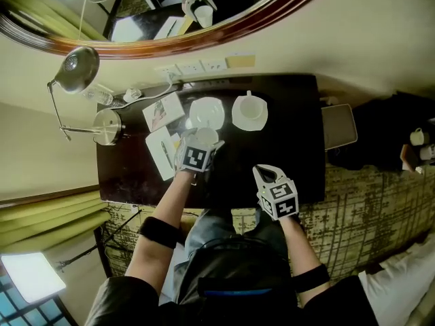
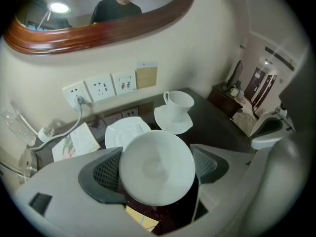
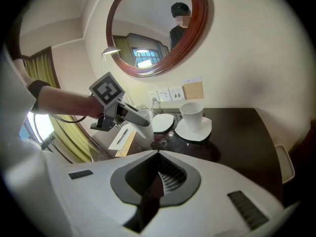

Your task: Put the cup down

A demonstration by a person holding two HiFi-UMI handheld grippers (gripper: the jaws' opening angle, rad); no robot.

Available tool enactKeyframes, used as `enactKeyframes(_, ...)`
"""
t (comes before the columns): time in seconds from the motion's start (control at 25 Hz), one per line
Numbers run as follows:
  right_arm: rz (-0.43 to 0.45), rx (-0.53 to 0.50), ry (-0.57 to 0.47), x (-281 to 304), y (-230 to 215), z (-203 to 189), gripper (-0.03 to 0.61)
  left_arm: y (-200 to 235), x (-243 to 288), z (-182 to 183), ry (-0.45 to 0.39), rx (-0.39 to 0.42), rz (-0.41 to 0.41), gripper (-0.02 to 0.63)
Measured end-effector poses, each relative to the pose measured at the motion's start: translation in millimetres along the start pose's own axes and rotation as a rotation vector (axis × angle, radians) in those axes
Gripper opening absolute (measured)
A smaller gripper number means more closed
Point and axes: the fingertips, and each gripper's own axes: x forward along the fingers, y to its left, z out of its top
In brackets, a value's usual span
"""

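Observation:
A white cup point(image 2: 157, 167) sits between the pads of my left gripper point(image 1: 200, 144), its round base facing the camera, and the gripper is shut on it. It hangs above the dark table point(image 1: 299, 148), just in front of an empty white saucer point(image 1: 206, 112). To that saucer's right, a second cup point(image 1: 250, 107) stands on its own saucer point(image 2: 173, 125). My right gripper point(image 1: 266, 174) is shut with nothing in it, over the table's near edge. In the right gripper view the left gripper point(image 3: 134, 114) carries the cup point(image 3: 144, 117) near the empty saucer point(image 3: 163, 122).
At the table's left are a metal desk lamp point(image 1: 107, 126), a notepad with a pen point(image 1: 163, 153), a leaflet point(image 1: 163, 112) and a clear water bottle point(image 1: 100, 96). Wall sockets point(image 2: 101, 89) and a round mirror point(image 3: 155, 28) are behind. A small tray point(image 1: 338, 125) lies off the right end.

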Motion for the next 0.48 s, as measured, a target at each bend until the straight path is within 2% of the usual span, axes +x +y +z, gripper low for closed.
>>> enactKeyframes(0.28, 0.072, -0.056, 0.006, 29.1, 35.1, 16.0, 0.011, 43.7, 9.6, 43.5, -0.037, 0.018, 0.011, 0.428)
enactKeyframes(0.48, 0.091, -0.059, 0.014, 46.7, 45.8, 22.9, 0.011, 67.8, 27.6, 58.7, -0.036, 0.008, 0.008, 0.428)
